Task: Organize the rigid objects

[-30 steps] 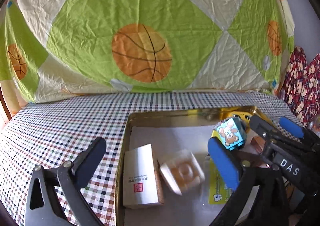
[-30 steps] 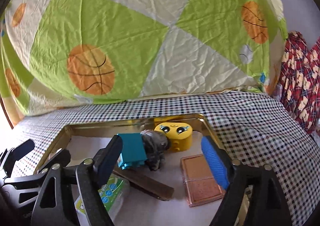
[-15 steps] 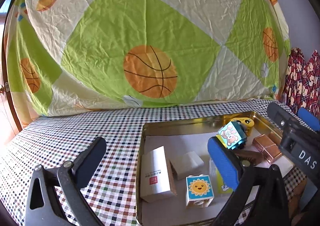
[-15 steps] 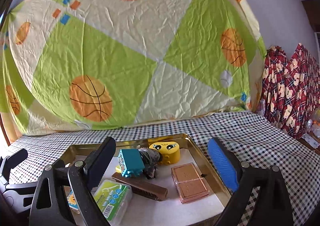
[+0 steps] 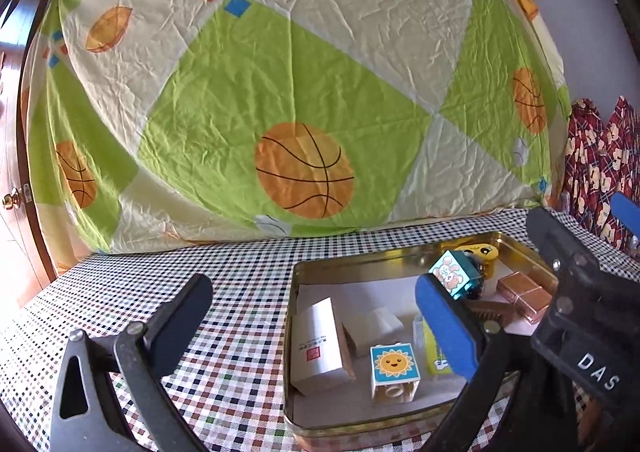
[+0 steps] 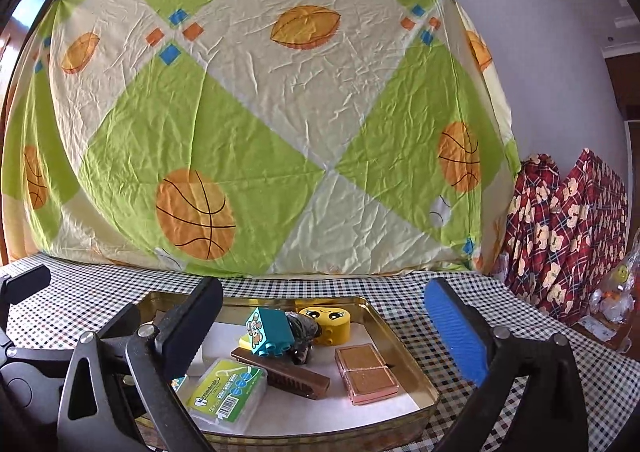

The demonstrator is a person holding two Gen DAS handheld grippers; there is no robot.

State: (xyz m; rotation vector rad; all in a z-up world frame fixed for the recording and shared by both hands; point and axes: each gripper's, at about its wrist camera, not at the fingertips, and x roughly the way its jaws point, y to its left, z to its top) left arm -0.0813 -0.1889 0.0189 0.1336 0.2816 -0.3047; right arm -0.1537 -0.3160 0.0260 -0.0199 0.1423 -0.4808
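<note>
Two grippers hang above a checked tablecloth (image 5: pixel 224 284), both with jaws spread and nothing between the pads. The right gripper (image 6: pixel 328 328) has just been opening to its widest; its jaws frame the gold tin tray (image 6: pixel 404 352), which sits ahead of and below it. The left gripper (image 5: pixel 316 326) stands released, with the tray's left wall between its fingers and the right gripper's body just to its right.

Contents of the tray, as seen from the right gripper: a teal block (image 6: pixel 268 328) tilted atop a dark crumpled item (image 6: pixel 304 328), touching a yellow face block (image 6: pixel 330 322) at the far wall; a brown bar (image 6: pixel 280 372) below them; a copper case (image 6: pixel 366 374) toward the blue pad; a green floss box (image 6: pixel 228 390) by the black pad. From the left gripper: a white box (image 5: pixel 318 348), a cream block (image 5: pixel 378 326) and a sun block (image 5: pixel 395 370) lie between its fingers.
</note>
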